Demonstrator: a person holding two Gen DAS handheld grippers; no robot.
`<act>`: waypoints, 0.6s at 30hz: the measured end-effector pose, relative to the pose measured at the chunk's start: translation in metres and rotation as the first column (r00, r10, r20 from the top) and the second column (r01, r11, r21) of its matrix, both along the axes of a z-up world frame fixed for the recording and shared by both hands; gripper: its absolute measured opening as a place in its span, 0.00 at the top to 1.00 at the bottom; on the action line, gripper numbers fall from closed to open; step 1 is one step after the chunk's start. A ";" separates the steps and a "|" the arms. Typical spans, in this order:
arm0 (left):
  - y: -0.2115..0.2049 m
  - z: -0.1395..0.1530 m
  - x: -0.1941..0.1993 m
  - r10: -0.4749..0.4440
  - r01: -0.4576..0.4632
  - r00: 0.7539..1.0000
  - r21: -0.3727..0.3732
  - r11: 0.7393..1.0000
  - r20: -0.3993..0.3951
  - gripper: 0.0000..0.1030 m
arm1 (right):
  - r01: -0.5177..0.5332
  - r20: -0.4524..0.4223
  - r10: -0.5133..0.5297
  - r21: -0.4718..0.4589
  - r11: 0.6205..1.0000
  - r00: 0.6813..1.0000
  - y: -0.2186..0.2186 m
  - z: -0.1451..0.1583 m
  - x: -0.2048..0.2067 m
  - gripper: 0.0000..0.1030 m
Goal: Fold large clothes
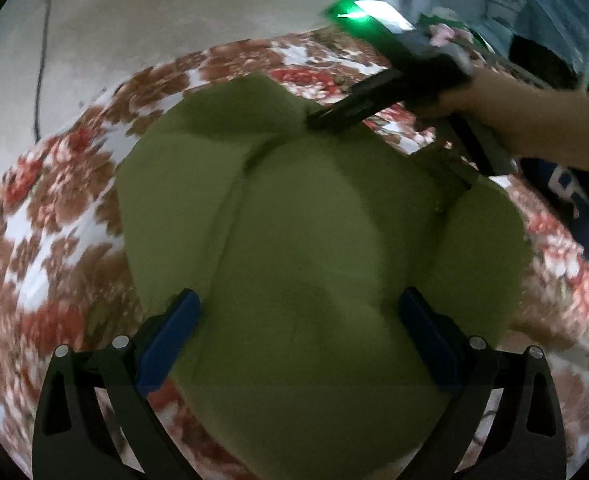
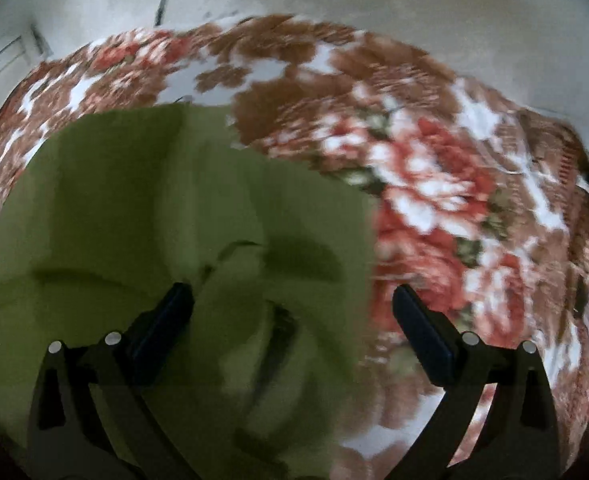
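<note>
An olive-green garment point(image 1: 314, 248) lies spread on a floral bedspread point(image 1: 54, 220). My left gripper point(image 1: 298, 300) is open and empty above the garment's middle. The right gripper shows in the left wrist view point(image 1: 322, 120) at the garment's far edge, held by a bare arm. In the right wrist view the right gripper point(image 2: 292, 296) is open and empty, its left finger over the green garment point(image 2: 166, 216) and its right finger over the bedspread point(image 2: 434, 184), straddling the garment's right edge. Both views are motion-blurred.
A pale wall point(image 1: 174, 8) with a dark cable point(image 1: 40, 60) runs behind the bed. A dark blue cloth point(image 1: 574, 200) lies at the right. Blue-green fabric point(image 1: 534, 0) hangs at the upper right.
</note>
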State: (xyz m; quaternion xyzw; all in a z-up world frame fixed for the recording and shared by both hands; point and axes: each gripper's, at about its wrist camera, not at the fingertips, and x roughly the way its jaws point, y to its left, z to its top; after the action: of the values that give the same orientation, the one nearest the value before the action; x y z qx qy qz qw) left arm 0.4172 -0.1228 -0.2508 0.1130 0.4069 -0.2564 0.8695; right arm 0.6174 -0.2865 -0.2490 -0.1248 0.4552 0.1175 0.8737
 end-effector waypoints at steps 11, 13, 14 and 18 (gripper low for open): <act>0.016 0.061 0.102 0.252 -0.256 0.967 -0.168 0.952 -0.046 0.05 | -0.018 0.053 0.018 0.000 1.000 0.998 0.014 0.028 -0.118 0.05; 0.006 0.041 0.128 0.241 -0.258 0.962 -0.145 0.955 -0.125 0.05 | -0.028 0.014 0.028 -0.015 0.999 1.000 0.020 0.010 -0.138 0.05; 0.000 0.030 0.137 0.229 -0.247 0.962 -0.116 0.962 -0.151 0.05 | -0.029 -0.012 0.029 -0.024 0.999 1.000 0.022 0.001 -0.146 0.05; -0.015 0.002 0.150 0.201 -0.200 0.974 0.026 0.980 -0.106 0.05 | 0.015 -0.006 -0.015 0.017 1.000 1.000 0.007 -0.021 -0.174 0.05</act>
State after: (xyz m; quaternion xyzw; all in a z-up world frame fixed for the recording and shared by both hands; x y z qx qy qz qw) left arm 0.5673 -0.1380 -0.2488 0.0638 0.4645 -0.1701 0.8667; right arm 0.4430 -0.2795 -0.2697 -0.1136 0.4576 0.1151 0.8743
